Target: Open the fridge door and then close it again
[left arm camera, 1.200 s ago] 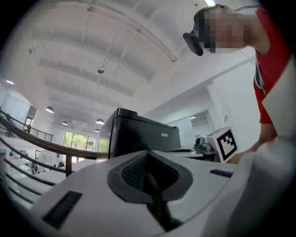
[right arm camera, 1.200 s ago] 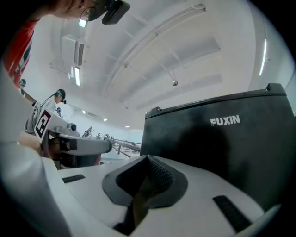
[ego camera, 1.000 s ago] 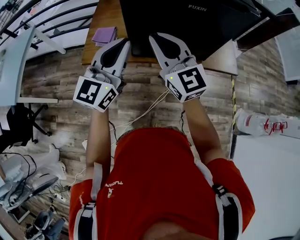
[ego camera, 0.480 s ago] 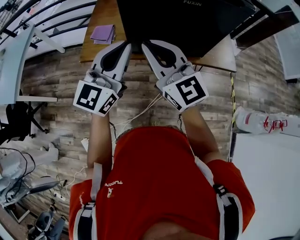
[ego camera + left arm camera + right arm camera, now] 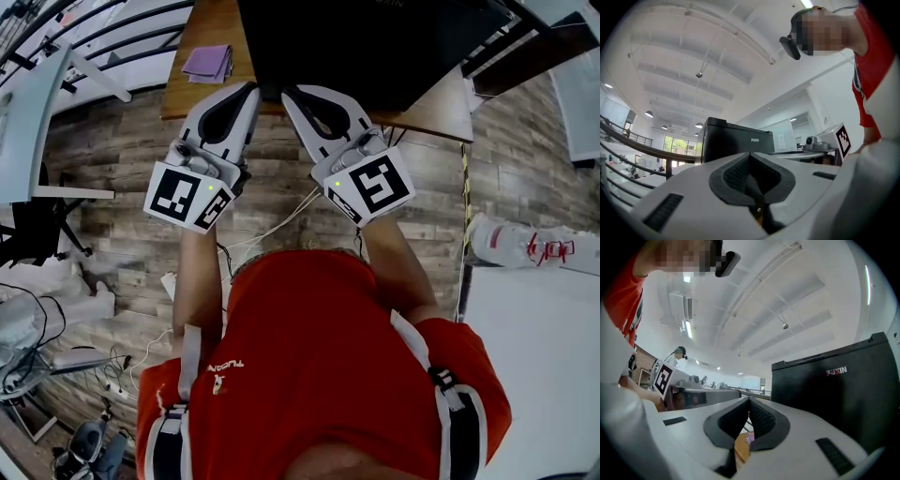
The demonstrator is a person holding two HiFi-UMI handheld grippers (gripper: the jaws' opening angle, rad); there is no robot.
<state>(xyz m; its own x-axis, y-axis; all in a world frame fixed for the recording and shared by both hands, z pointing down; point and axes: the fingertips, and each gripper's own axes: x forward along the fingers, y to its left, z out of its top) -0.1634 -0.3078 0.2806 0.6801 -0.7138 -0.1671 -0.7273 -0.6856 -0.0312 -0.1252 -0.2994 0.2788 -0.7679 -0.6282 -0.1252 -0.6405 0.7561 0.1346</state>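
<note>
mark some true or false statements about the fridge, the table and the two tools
1. The black box-shaped fridge stands on the brown wooden table. True.
2. The left tool has its jaws wide apart. False: they are together, with nothing between them.
3. In the head view, a purple cloth lies on the table to the left of the fridge. True.
4. The right tool grips the cloth. False: its jaws are shut on nothing, and the cloth lies apart from it on the table.
</note>
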